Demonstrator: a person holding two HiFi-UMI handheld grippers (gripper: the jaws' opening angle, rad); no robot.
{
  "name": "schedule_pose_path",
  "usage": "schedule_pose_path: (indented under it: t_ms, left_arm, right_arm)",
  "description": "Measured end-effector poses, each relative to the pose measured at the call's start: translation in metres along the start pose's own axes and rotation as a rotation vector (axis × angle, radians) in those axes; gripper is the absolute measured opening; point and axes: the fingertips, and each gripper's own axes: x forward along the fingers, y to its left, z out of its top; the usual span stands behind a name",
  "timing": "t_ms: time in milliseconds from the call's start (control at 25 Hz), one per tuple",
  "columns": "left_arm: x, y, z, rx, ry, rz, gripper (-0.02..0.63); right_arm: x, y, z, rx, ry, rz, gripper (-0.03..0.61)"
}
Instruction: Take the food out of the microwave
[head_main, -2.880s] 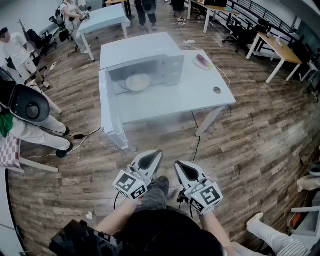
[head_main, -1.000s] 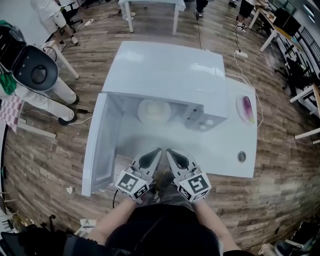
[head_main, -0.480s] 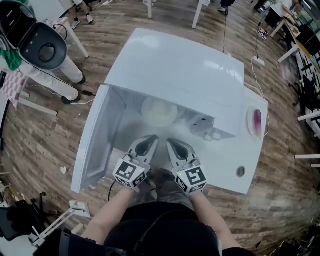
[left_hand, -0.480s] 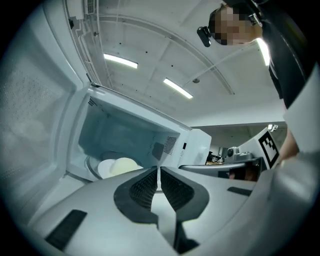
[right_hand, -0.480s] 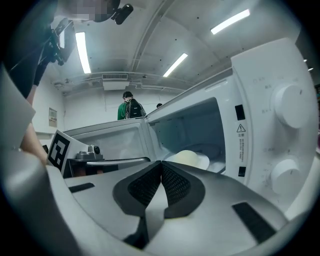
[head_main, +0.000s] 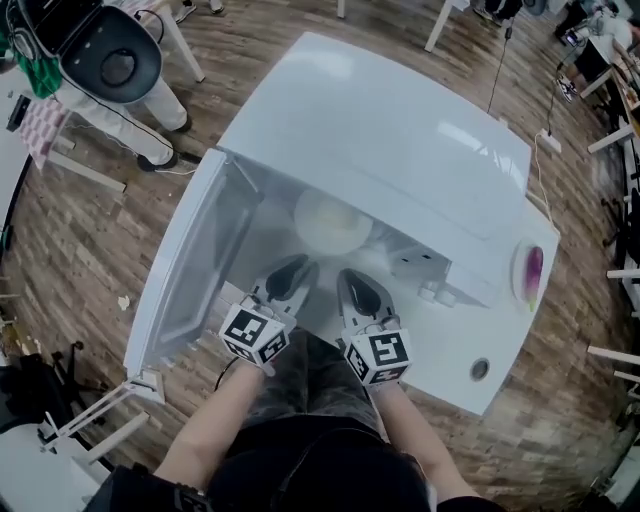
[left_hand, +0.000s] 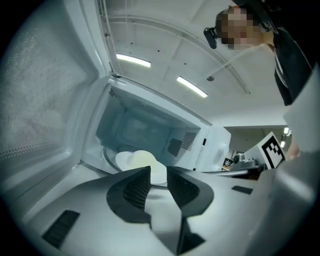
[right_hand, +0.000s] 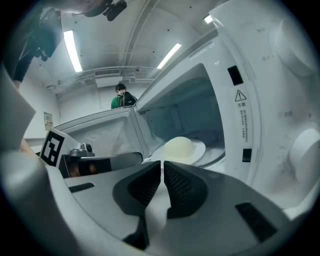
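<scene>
Microwave (head_main: 380, 130), one, on a white table (head_main: 445, 365); its door (head_main: 190, 270), one, is swung wide left for access. Plate (head_main: 332, 222), one, mid-cavity, carries one pale domed food (right_hand: 180, 147). Grippers, two, at the cavity mouth, likely aiming for the plate. The left gripper (head_main: 290, 268) has jaws just opened, parted and empty. The right gripper (head_main: 355, 280) has jaws pressed together, empty.

This looks like an open-plan office or lab workroom. A microwave (head_main: 380, 130) stands on a plain white bench (head_main: 505, 330) over a wood-plank floor (head_main: 80, 230). A black chair (head_main: 112, 55) is nearby, a power strip (head_main: 546, 136) trails its cable across the planks, and the legs of more tables (head_main: 437, 28) show beyond. Overhead are long strip lights (right_hand: 68, 50) on a bare white ceiling, and a person in green (right_hand: 121, 97) stands far off.
</scene>
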Motion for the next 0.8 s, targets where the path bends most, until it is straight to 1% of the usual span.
schedule_pose_path:
  t_ms: [80, 200, 320, 400, 520, 600, 800]
  left_arm:
    - [-0.003, 0.011, -0.003, -0.062, -0.001, 0.032, 0.115]
    - [0.0, 0.031, -0.009, -0.18, 0.011, 0.065, 0.14]
    - [0.007, 0.044, -0.011, -0.331, 0.016, 0.079, 0.14]
    - [0.01, 0.05, -0.01, -0.404, 0.019, 0.075, 0.141]
    - [0.015, 0.057, -0.015, -0.516, 0.03, 0.079, 0.141]
    - [0.016, 0.058, -0.019, -0.593, 0.035, 0.081, 0.14]
    - [0.022, 0.059, -0.022, -0.71, 0.025, 0.061, 0.141]
  right_arm:
    - [0.002, 0.003, -0.004, 0.026, 0.007, -0.006, 0.02]
    - [0.008, 0.002, -0.008, 0.055, 0.009, -0.023, 0.02]
    - [0.013, -0.003, -0.008, 0.007, 0.031, -0.052, 0.02]
    - [0.015, -0.002, -0.009, -0.019, 0.036, -0.061, 0.02]
    - [0.017, -0.006, -0.013, 0.005, 0.037, -0.077, 0.02]
    - [0.019, -0.007, -0.015, 0.003, 0.044, -0.088, 0.02]
    - [0.026, -0.012, -0.014, 0.043, 0.035, -0.12, 0.02]
